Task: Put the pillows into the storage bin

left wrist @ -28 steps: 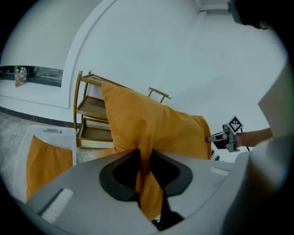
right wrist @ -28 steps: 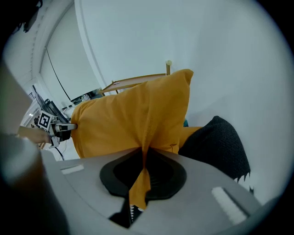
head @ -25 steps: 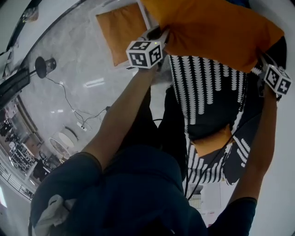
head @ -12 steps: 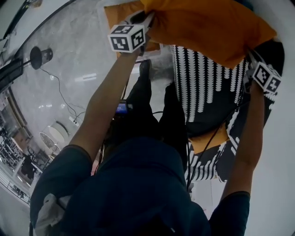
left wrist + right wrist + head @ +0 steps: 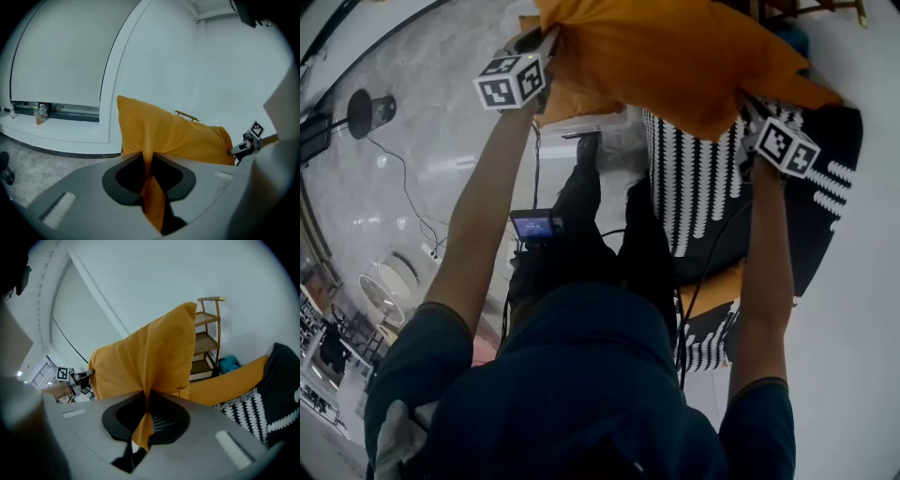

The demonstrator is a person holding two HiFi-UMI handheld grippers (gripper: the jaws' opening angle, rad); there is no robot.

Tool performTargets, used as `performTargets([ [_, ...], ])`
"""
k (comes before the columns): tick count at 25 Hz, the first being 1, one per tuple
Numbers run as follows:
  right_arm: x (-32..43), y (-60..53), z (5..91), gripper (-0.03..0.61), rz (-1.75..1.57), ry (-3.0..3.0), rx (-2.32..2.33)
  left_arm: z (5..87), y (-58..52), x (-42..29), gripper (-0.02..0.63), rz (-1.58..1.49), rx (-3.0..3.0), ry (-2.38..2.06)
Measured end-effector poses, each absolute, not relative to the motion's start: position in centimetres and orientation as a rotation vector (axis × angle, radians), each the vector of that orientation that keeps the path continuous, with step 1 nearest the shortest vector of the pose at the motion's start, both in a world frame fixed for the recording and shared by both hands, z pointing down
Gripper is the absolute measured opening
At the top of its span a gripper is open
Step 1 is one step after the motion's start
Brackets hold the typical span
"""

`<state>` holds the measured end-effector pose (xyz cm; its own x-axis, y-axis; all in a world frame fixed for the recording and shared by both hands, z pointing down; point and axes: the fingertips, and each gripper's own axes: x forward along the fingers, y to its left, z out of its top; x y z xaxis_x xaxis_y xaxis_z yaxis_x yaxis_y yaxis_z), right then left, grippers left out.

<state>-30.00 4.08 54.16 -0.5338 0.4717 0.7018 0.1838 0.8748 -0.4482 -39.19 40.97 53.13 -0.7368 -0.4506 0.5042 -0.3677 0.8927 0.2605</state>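
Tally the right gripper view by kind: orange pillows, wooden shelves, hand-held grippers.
Orange pillows: 2, the held pillow and the lying pillow
Shelf: 1
Hand-held grippers: 2, the left hand-held gripper and the right hand-held gripper
Total: 5

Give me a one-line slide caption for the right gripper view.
The right gripper pinches a corner of the orange pillow, the left gripper gripping its far end, a wooden shelf behind.

A grey marbled floor [image 5: 441, 131] is shown. On it a round black stand base [image 5: 361, 111], a thin black cable [image 5: 409, 202] and a round white object [image 5: 380, 291] are laid. A wooden shelf [image 5: 206, 338] is set against the wall.
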Motion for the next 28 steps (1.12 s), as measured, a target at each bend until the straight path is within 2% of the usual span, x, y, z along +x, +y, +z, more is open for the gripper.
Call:
performTargets([
  [3,-29.8,4.6,55.4,0.025,0.437,-2.113,-0.477,53.3,41.4,-39.5,0.052,-0.160,0.551,-2.484],
  [9,-29.9,13.3,57.6,0.025,0.542,-2.049,-0.423,53.5,49.5,-41.4,0.051,-0.100,0.499,-2.463],
  [16,-26.7,18.6,64.0,0.025,0.734,-1.938,-0.279,55.9,52.5,-43.1,0.051,0.053,0.504,-2.417],
  [28,-21.1,27.9,72.9,0.023,0.972,-1.636,-0.090,60.2,51.4,-48.9,0.051,0.387,0.641,-2.253],
])
